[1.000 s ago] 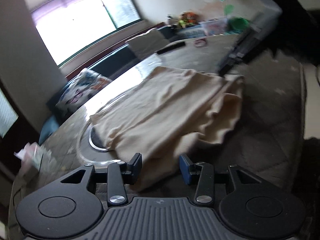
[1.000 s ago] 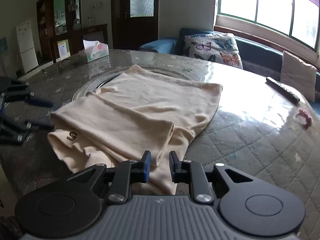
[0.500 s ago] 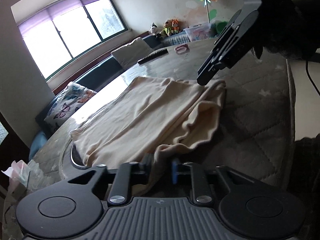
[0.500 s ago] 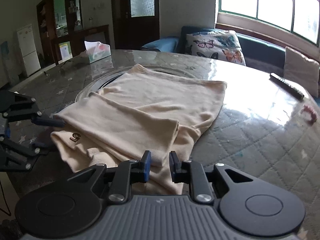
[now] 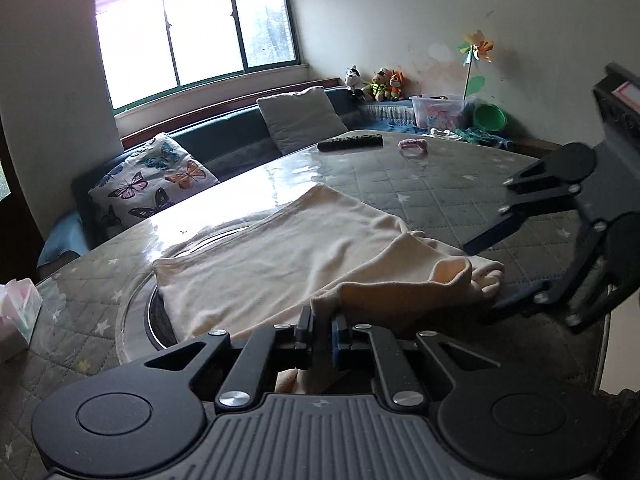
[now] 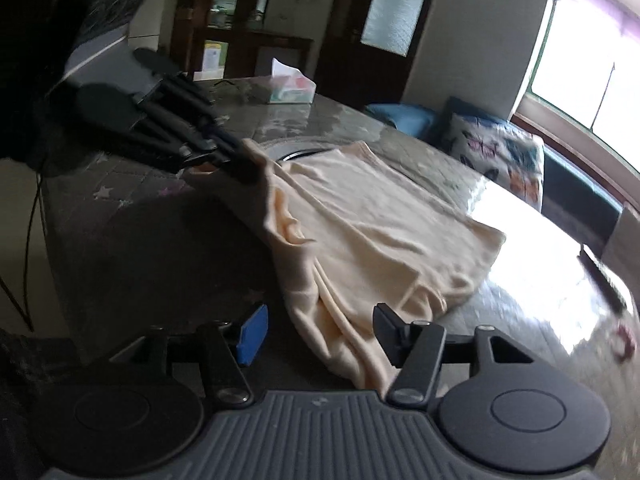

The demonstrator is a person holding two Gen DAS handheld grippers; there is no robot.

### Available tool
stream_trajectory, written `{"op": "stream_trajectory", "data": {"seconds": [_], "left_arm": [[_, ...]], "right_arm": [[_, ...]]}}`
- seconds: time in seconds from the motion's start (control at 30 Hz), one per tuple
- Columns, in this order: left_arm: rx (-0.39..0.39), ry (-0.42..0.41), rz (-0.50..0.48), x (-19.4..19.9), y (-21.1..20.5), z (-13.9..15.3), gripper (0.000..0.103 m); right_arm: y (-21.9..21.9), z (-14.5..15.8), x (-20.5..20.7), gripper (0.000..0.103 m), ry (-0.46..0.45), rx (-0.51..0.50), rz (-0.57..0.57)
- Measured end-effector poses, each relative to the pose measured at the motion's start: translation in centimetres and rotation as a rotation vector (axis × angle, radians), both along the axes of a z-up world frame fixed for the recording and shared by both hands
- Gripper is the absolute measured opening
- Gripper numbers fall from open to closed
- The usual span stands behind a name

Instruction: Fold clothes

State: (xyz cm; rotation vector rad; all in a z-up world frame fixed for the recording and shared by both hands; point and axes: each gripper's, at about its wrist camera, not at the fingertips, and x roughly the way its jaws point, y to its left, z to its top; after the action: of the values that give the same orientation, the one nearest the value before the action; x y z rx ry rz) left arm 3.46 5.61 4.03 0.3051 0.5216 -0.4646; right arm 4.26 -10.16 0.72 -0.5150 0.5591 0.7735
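Observation:
A cream garment (image 5: 288,256) lies partly folded on the round quilted table (image 5: 440,184). My left gripper (image 5: 322,330) is shut on the garment's near corner and holds it lifted a little; it also shows in the right wrist view (image 6: 224,156), pinching the cloth's far corner. The garment (image 6: 372,220) drapes from there down to the table. My right gripper (image 6: 320,330) is open, its jaws wide on either side of the garment's near bunched end, not holding it. It also shows in the left wrist view (image 5: 492,272), open at the cloth's right end.
A tissue box (image 6: 290,88) stands on the table's far side, also in the left wrist view (image 5: 16,312). A remote (image 5: 350,142) and a pink item (image 5: 414,145) lie near the window side. A bench with cushions (image 5: 152,176) runs behind the table.
My left gripper has shut on the garment's corner and lifted it. My right gripper has opened, let go of the cloth, and swung to the garment's end.

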Motion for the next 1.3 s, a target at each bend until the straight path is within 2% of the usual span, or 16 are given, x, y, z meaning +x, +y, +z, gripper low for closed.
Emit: {"op": "stream_trajectory", "data": {"seconds": [0.1, 0.17, 0.2, 0.33, 0.47, 0.53, 0.6, 0.93, 1.03, 1.17, 1.2, 1.3], "left_arm": [[0.013, 0.004, -0.003, -0.5, 0.1, -0.4, 0.010], [0.031, 0.002, -0.001, -1.2, 0.2, -0.7, 0.013], [0.041, -0.004, -0.005, -1.7, 0.2, -1.0, 0.014], [0.105, -0.058, -0.012, -3.6, 0.0, -2.0, 0.018], [0.178, -0.115, 0.002, -4.8, -0.5, -3.1, 0.028], [0.207, -0.143, 0.010, -5.3, -0.7, -3.5, 0.030], [0.226, -0.158, 0.010, -5.7, -0.7, -3.8, 0.037], [0.420, -0.256, -0.024, -5.7, -1.2, -6.2, 0.040], [0.437, -0.261, -0.036, -5.4, -1.0, -6.2, 0.034], [0.438, -0.260, -0.037, -5.1, -0.6, -6.0, 0.032], [0.435, -0.253, -0.036, -4.9, -0.5, -5.9, 0.022], [0.397, -0.205, -0.055, -4.7, -0.6, -5.9, 0.010]], "right_arm": [[0.8, -0.7, 1.2, 0.053, 0.012, 0.023, -0.008], [1.2, -1.2, 2.3, 0.038, 0.041, 0.025, -0.038], [1.2, -1.4, 2.8, 0.025, 0.065, 0.029, -0.050], [0.6, -0.7, 3.5, 0.014, 0.115, 0.084, -0.080], [0.1, 0.3, 3.9, 0.009, 0.144, 0.137, -0.110], [0.1, 0.8, 3.9, 0.009, 0.136, 0.148, -0.117], [0.1, 1.2, 3.8, 0.008, 0.128, 0.155, -0.118], [0.1, 2.0, 3.9, 0.006, 0.116, 0.192, -0.146], [0.0, 1.9, 3.6, 0.006, 0.112, 0.197, -0.151], [-0.2, 1.9, 3.3, 0.006, 0.111, 0.211, -0.159], [-0.2, 1.8, 3.3, 0.006, 0.109, 0.213, -0.161], [-0.3, 1.8, 3.3, 0.005, 0.111, 0.221, -0.166]]}}
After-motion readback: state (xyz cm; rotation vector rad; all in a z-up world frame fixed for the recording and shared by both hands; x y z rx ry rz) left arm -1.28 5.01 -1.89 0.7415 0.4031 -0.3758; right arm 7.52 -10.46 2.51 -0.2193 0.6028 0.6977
